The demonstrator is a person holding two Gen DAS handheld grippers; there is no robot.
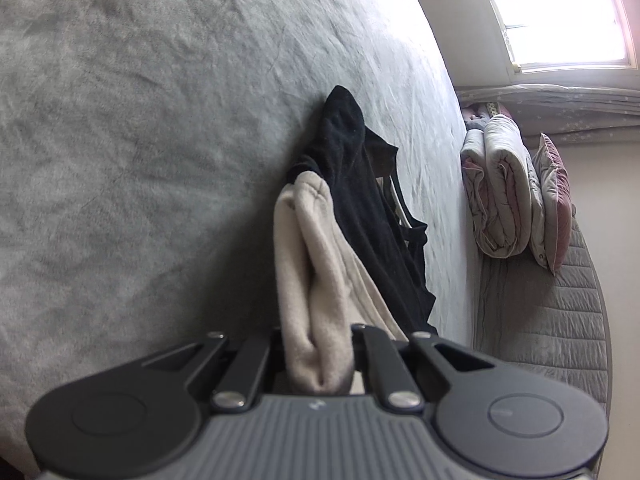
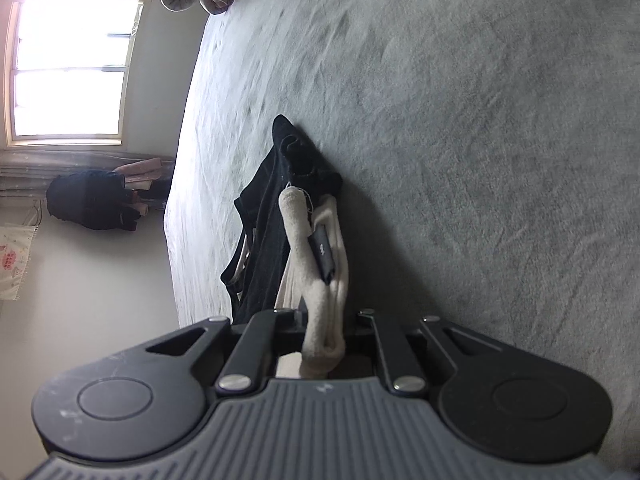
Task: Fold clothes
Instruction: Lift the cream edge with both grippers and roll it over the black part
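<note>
A garment of cream fleece (image 1: 308, 280) and black cloth (image 1: 360, 200) hangs lifted over the grey bed cover (image 1: 140, 140). I cannot tell whether it is one piece or two. My left gripper (image 1: 316, 352) is shut on a bunched fold of the cream part, which hides its fingertips. In the right wrist view the cream fleece (image 2: 320, 312) runs into my right gripper (image 2: 324, 340), which is shut on it. A small black tag (image 2: 322, 254) lies on the fleece, and the black cloth (image 2: 272, 216) trails beyond it down to the bed cover (image 2: 480, 160).
Folded quilts and pillows (image 1: 504, 192) are stacked on a quilted grey pad (image 1: 560, 320) beside the bed, under a bright window (image 1: 560, 12). In the right wrist view a dark bundle (image 2: 92, 198) sits by the window (image 2: 72, 68).
</note>
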